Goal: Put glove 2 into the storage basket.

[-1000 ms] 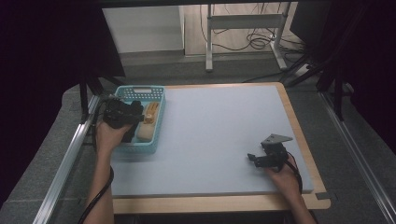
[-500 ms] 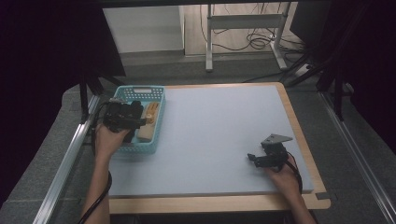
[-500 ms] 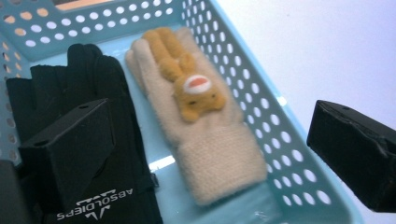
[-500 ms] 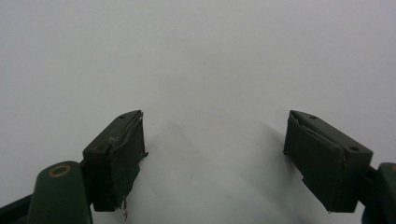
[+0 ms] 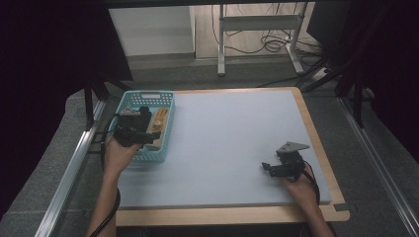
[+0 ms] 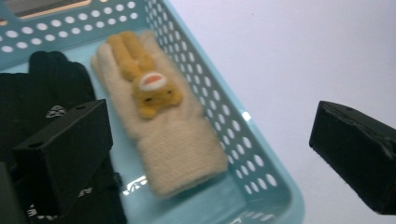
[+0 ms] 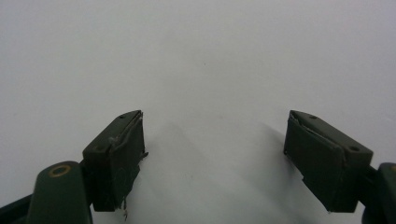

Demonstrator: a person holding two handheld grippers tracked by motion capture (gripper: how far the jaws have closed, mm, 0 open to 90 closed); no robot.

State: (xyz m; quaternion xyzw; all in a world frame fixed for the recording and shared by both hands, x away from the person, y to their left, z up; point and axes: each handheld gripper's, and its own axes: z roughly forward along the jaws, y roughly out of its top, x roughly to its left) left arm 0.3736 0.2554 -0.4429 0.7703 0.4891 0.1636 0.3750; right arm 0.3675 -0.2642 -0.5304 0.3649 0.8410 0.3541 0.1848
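Left gripper (image 5: 148,132) hovering over the basket (image 5: 167,120); right gripper (image 5: 268,168) resting on the tabletop (image 5: 232,133).
Left gripper view revealing a cream glove (image 6: 163,126) beside black gloves (image 6: 44,93); both grippers' fingers (image 7: 116,154) gaping wide, holding nothing.

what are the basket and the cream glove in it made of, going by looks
Basket: seems moulded plastic, light blue, glossy, with even round holes through its walls and shiny glints on the rim. Cream glove: looks like soft fleece or plush knit, with a fuzzy matte nap; its orange animal patch appears plush too.
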